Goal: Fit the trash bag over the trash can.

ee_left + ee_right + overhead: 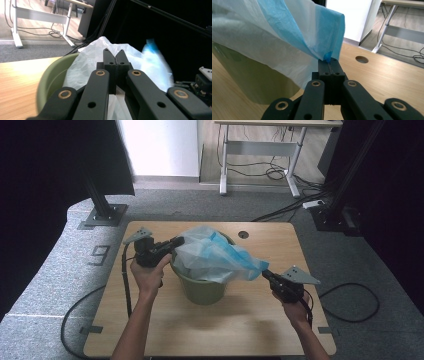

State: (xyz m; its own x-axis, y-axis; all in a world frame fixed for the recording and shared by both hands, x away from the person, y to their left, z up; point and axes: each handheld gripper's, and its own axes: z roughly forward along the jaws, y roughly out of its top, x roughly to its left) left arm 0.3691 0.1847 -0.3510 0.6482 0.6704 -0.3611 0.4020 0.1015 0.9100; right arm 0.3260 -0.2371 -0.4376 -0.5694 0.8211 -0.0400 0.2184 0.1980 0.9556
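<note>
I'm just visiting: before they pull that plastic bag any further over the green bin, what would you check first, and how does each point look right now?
1. Right gripper fingers pinch the blue edge of the plastic bag: ok.
2. Left gripper fingers closed on the bag's other side: ok.
3. Bag stretched over the whole rim of the green bin: not ok.
4. Bin upright on the table: ok.
5. Bag free of tears: cannot tell.
</note>
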